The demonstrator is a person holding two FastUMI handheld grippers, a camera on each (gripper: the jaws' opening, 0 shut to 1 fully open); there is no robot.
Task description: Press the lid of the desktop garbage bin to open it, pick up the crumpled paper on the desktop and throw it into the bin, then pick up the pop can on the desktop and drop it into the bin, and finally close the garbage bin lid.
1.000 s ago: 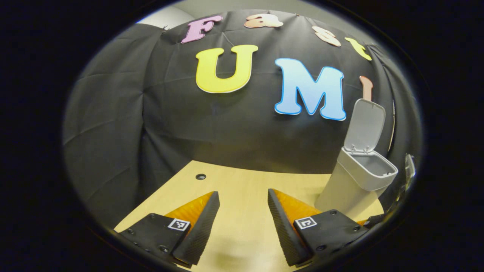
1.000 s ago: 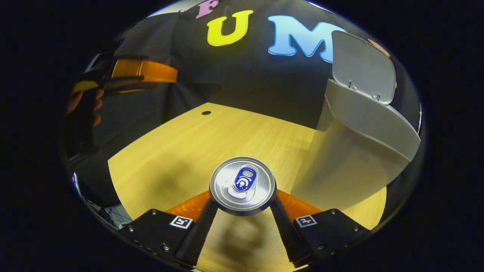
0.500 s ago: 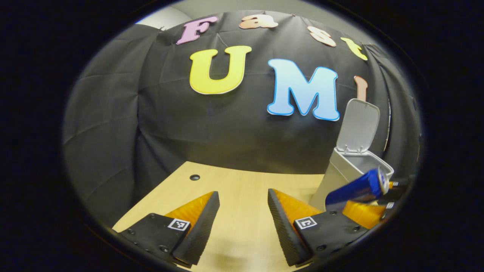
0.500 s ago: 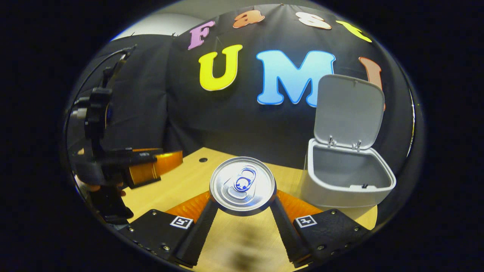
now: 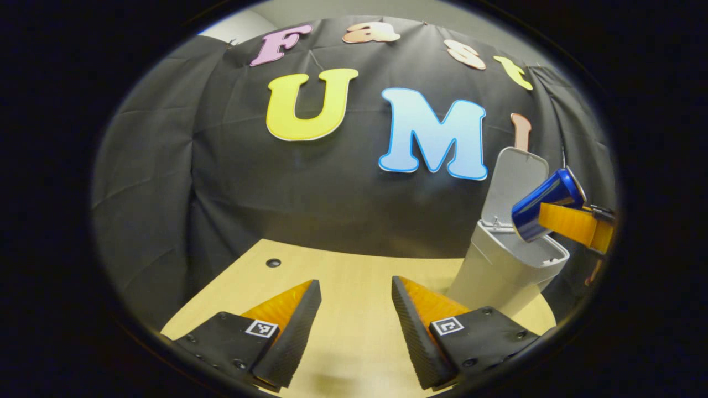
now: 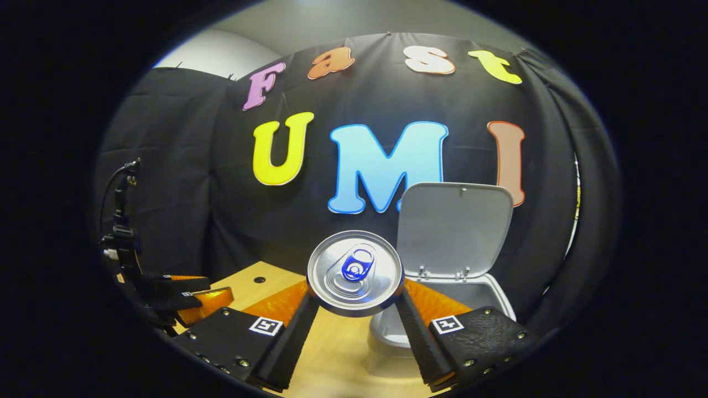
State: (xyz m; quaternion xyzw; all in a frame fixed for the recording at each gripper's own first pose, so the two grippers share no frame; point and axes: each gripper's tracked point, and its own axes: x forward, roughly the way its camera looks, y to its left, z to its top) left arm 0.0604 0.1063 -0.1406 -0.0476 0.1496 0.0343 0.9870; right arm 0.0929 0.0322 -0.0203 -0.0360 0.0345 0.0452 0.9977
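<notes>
Above the open bin [image 6: 442, 309], the right claw [image 6: 357, 301] clamps a smooth metal can [image 6: 355, 272] by its round sides, tilted over the bin's rim. Released off-centre, the slick cylinder could strike the hard plastic rim or the upright lid [image 6: 454, 226] and roll off across the wooden counter [image 5: 354, 271]. The left claw [image 5: 354, 323] hangs apart, holding nothing.
</notes>
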